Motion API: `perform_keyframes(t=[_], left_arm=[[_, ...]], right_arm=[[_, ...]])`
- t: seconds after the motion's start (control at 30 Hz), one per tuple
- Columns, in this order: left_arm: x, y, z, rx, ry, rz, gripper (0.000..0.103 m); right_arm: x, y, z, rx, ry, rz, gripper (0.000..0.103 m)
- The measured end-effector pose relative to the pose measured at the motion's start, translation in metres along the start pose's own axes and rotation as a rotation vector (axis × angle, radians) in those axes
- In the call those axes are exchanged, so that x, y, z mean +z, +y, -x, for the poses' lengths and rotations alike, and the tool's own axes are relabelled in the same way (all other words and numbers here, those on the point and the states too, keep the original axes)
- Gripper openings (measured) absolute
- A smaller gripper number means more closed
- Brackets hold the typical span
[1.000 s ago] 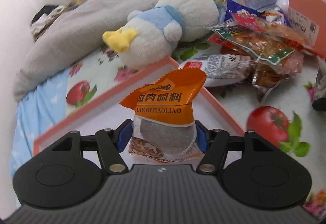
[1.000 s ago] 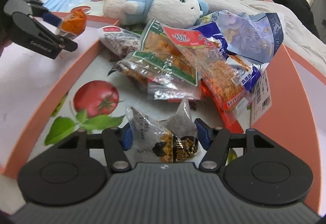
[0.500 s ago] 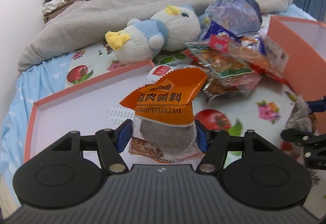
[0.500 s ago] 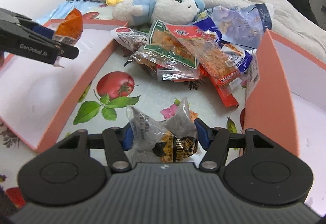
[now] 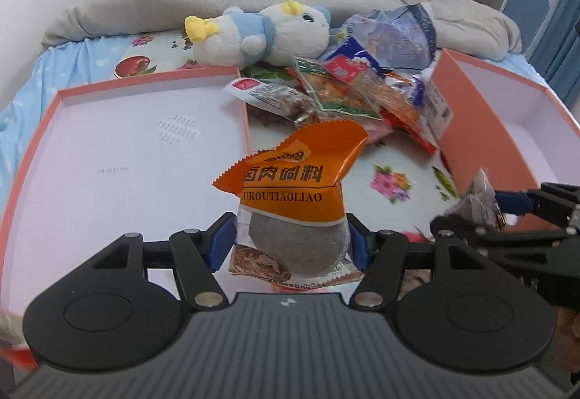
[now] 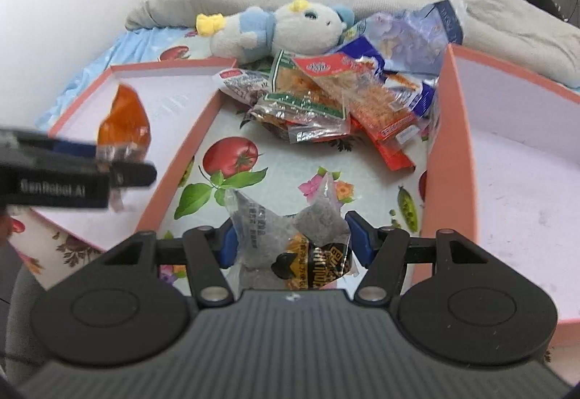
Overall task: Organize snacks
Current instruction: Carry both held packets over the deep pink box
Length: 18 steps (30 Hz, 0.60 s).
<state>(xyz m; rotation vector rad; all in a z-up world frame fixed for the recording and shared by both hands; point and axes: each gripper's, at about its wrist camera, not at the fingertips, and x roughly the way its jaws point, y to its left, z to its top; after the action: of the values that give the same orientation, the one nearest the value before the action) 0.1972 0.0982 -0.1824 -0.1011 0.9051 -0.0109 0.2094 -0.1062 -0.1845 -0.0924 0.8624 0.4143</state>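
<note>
Lower centre: left gripper (image 5: pixel 291 241) clamps orange packet (image 5: pixel 293 188), upright | left tray (image 5: pixel 145 145) lies upper left | right gripper (image 6: pixel 291 239) clamps clear packet (image 6: pixel 290 239), right tray (image 6: pixel 507 163) at right

Two boxes (image 5: pixel 145 152) (image 5: pixel 507 131), one plush toy (image 5: pixel 261 33), two grippers (image 5: pixel 291 243) (image 6: pixel 291 241) each clamping one packet (image 5: pixel 293 203) (image 6: pixel 290 243), and perhaps six packets piled (image 6: pixel 326 98).
</note>
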Motion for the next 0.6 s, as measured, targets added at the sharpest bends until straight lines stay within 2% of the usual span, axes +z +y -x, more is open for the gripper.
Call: perform_keyframes(t=[0.1,0.2,0.33,0.6], left_arm=[[-0.009,-0.007,0.013,-0.015,-0.002,0.05,0.069],[-0.016,-0.022,0.021,-0.025,-0.006,0.02,0.069],[-0.021,-0.029,0.029,-0.039,-0.007,0.053,0.069],[-0.011,-0.034,0.046,-0.049,-0.02,0.135,0.069]], right_arm=[[-0.003,-0.002,0.013,-0.002,-0.011,-0.022,0.063],[-0.007,-0.002,0.023,-0.001,-0.011,-0.042,0.063],[-0.011,-0.003,0.037,-0.012,-0.03,-0.055,0.063],[-0.005,-0.017,0.067,-0.056,-0.085,-0.069,0.063]])
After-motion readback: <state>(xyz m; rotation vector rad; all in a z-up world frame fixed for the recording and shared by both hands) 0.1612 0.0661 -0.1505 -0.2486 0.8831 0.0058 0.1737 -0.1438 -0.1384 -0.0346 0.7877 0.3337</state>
